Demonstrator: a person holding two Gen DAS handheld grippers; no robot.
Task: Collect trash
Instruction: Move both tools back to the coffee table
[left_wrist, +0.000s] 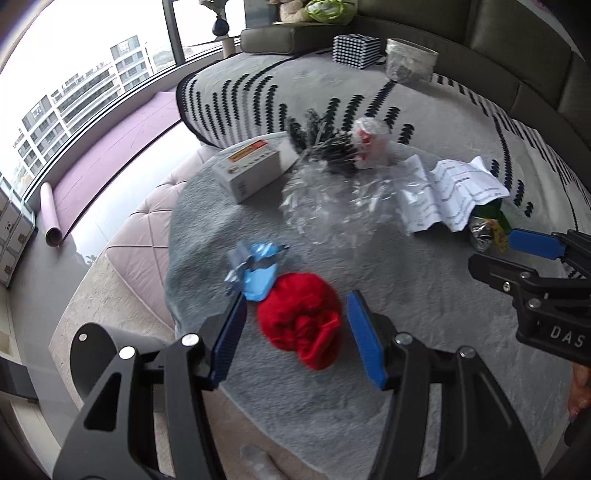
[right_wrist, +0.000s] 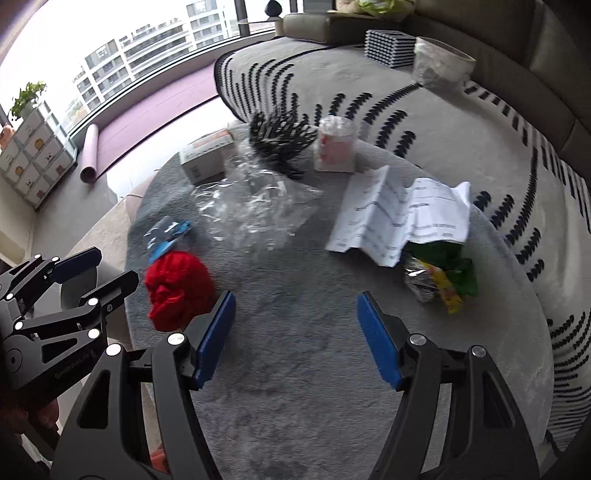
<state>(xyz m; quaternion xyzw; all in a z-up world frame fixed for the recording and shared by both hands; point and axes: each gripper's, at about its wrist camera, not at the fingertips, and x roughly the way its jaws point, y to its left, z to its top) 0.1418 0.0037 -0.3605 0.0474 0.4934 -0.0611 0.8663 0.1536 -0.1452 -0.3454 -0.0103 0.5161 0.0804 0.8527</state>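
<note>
Left wrist view
Left tool (left_wrist: 295, 334): jaws wide, empty, above one red cloth ball (left_wrist: 300, 320) on the grey counter (left_wrist: 424, 302).
Trash on counter: one blue wrapper (left_wrist: 255, 271) touching the ball, one clear plastic sheet (left_wrist: 332, 199), one white box (left_wrist: 255, 168), one black sprig (left_wrist: 325, 144), one white cup (left_wrist: 371, 144), one creased paper (left_wrist: 454, 192), one green snack bag (left_wrist: 487, 229).

Right wrist view
Right tool (right_wrist: 295, 339): jaws wide, nothing between, over bare counter.
Left tool: at left edge beside the red ball.
Counts: same seven trash items plus the ball.
</note>
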